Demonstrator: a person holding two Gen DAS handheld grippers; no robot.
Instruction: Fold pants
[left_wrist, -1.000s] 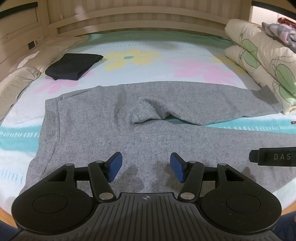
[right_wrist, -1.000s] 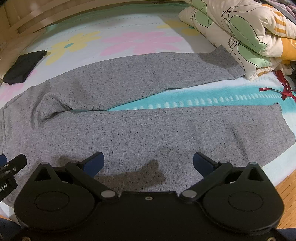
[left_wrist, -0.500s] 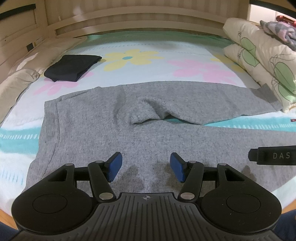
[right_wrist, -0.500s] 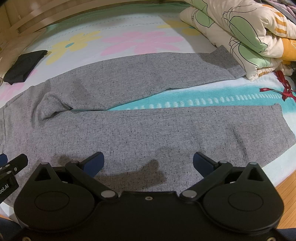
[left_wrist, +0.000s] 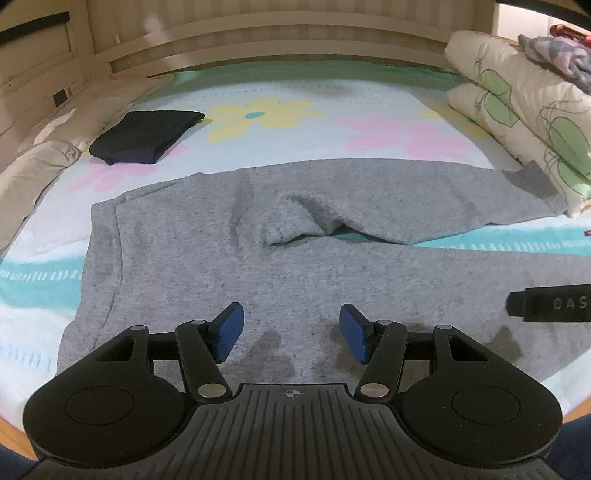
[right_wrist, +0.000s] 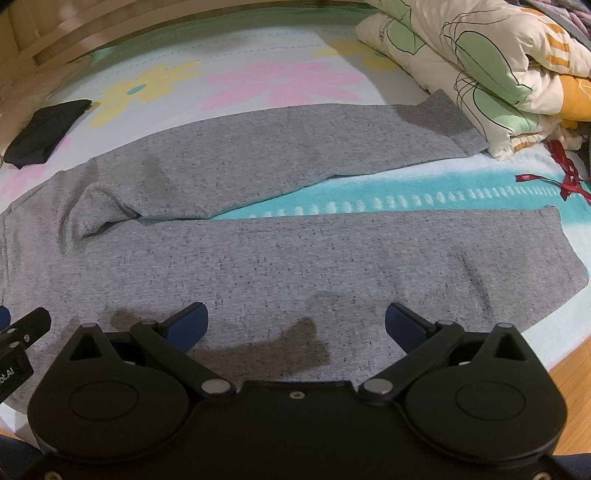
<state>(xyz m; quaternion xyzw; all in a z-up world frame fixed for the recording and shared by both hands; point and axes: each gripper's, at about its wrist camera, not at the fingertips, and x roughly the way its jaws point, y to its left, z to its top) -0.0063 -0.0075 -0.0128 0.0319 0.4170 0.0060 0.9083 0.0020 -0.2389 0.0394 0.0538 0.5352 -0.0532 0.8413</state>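
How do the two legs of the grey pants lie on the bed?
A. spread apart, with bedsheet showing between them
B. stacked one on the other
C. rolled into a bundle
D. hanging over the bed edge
A: the grey pants lie flat, with a teal strip of bedsheet visible between the legs.

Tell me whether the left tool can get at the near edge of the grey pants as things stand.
Probably yes. The left tool hangs open just above the near part of the grey pants, with only bare cloth beneath it and the right tool off to its side.
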